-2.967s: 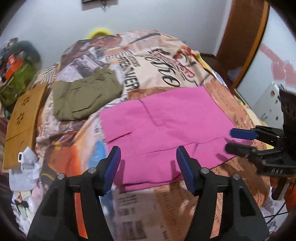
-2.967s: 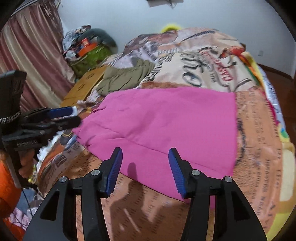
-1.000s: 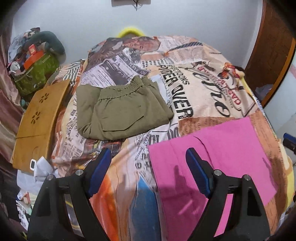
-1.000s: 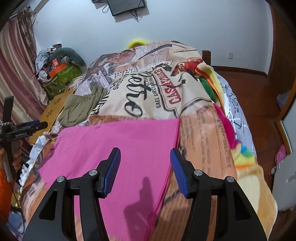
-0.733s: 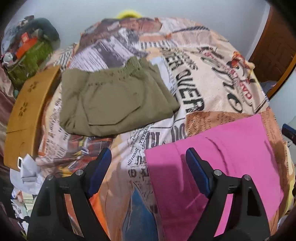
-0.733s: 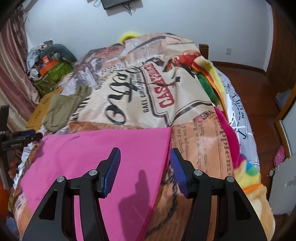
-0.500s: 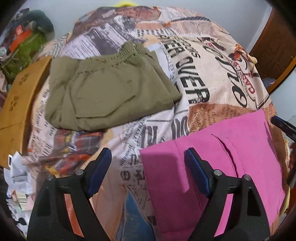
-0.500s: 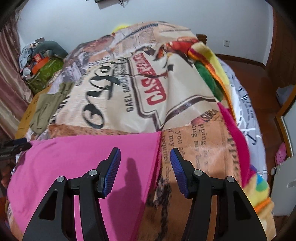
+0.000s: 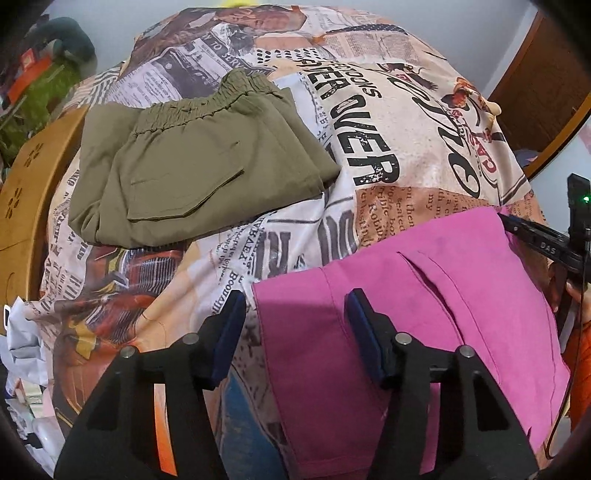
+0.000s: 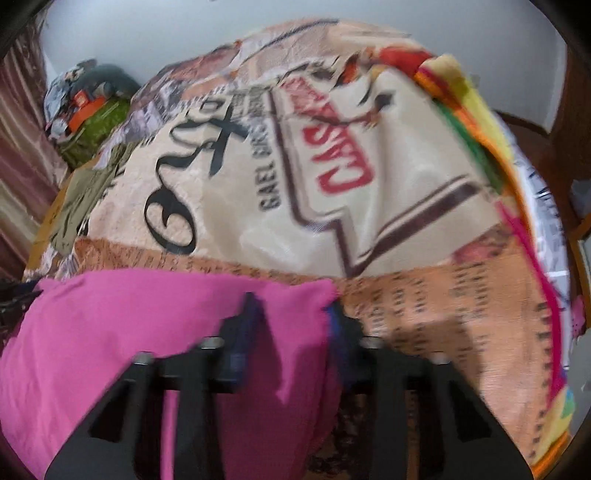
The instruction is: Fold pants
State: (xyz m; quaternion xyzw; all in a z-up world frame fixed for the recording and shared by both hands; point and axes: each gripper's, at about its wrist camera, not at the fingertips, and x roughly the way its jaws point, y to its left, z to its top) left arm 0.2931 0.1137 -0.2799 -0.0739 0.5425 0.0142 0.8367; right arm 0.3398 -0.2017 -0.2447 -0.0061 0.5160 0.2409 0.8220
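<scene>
Pink pants point(image 9: 424, 314) lie flat on the bed, and both tools sit at their far corners. The left tool point(image 9: 295, 325) is released, its blue pads spread either side of the near-left corner of the cloth. The right tool point(image 10: 291, 325) is blurred but also spread apart, straddling the opposite corner, with one pad over the pink fabric and the other beside its edge. The pants stretch with their long axis running from one tool across to the other. Beyond them the bedspread point(image 9: 369, 122), printed with newsprint and lettering, carries folded olive shorts point(image 9: 192, 173) well apart to the left. A wooden board point(image 9: 26, 192) flanks the bed's left side, and a grey wall point(image 10: 221, 33) closes the room behind.
</scene>
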